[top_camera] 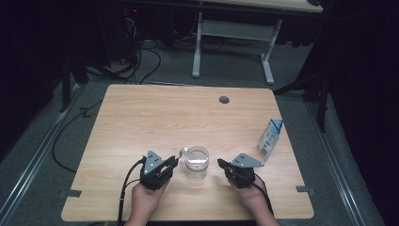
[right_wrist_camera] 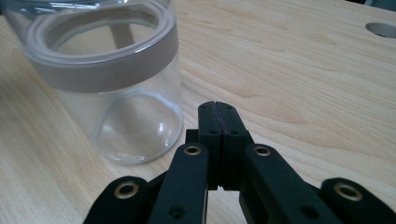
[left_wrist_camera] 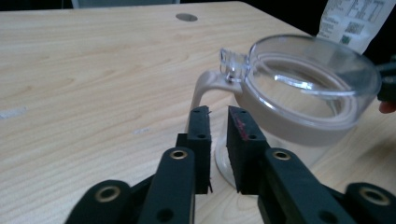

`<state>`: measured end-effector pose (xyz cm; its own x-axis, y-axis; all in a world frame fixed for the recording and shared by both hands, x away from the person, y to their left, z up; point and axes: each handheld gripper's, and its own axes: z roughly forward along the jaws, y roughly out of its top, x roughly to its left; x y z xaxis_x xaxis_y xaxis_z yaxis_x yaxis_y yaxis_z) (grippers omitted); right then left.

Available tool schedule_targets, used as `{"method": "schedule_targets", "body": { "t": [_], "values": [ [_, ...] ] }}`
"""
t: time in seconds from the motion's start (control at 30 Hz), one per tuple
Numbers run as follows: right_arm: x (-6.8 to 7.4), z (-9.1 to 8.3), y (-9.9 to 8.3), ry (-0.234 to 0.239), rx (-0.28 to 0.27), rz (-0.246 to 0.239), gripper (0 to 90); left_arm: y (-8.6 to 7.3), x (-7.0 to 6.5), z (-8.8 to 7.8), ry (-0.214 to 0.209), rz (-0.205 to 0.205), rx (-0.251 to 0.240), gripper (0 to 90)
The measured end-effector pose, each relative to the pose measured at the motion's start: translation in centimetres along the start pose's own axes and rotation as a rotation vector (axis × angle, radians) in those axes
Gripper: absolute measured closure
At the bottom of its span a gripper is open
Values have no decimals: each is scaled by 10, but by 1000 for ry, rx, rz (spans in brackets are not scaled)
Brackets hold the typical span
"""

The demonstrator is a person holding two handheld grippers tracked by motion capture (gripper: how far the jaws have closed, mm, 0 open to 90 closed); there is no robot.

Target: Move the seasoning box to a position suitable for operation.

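Note:
A clear glass jar with a beige band, a clear lid and a side clasp stands upright near the table's front edge, between my two grippers. My left gripper points at it from the left. In the left gripper view its jaws stand a little apart with nothing between them, just short of the jar's beige clasp arm. My right gripper sits to the right of the jar. Its pads are pressed together on nothing, close beside the jar but apart from it.
A white and blue carton stands upright near the table's right edge, behind my right gripper. A round cable hole lies at the back of the wooden table. Cables and a desk frame are on the floor beyond.

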<state>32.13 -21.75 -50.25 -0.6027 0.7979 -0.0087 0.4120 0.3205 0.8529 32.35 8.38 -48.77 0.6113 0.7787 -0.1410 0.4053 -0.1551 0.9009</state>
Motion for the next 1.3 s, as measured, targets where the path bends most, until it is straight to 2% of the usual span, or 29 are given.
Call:
{"method": "schedule_targets", "body": {
  "t": [0.13,0.17,0.23,0.37,0.5,0.63,0.73,0.8,0.97,1.1,1.17,1.3],
  "values": [
    [2,-2,-2,-6,5,-14,897,9,-1,0,13,10,-36,834],
    [2,-2,-2,-9,7,-14,896,12,0,1,15,16,-32,843],
    [1,-2,-3,-5,11,-6,889,18,2,3,4,-4,-20,860],
    [2,-3,-3,-2,11,-7,882,26,2,6,-2,5,-20,877],
    [1,-3,-2,0,7,-6,879,34,-2,8,-10,41,-19,877],
    [3,-4,-2,3,5,-11,877,38,-4,12,-15,54,-20,866],
    [4,-4,-1,4,1,-13,877,39,-6,17,-5,85,1,837],
    [4,-5,-1,4,0,-15,877,39,-6,21,-15,73,3,836],
    [4,-6,0,5,-3,-17,877,42,-2,27,-10,24,3,824],
    [4,-6,0,4,-4,-17,877,43,-1,28,-4,29,1,858],
    [4,-6,0,6,-4,-17,877,44,0,28,-21,15,4,896],
    [4,-7,0,5,-2,-21,877,45,1,27,-33,11,-1,900]
  ]
}}
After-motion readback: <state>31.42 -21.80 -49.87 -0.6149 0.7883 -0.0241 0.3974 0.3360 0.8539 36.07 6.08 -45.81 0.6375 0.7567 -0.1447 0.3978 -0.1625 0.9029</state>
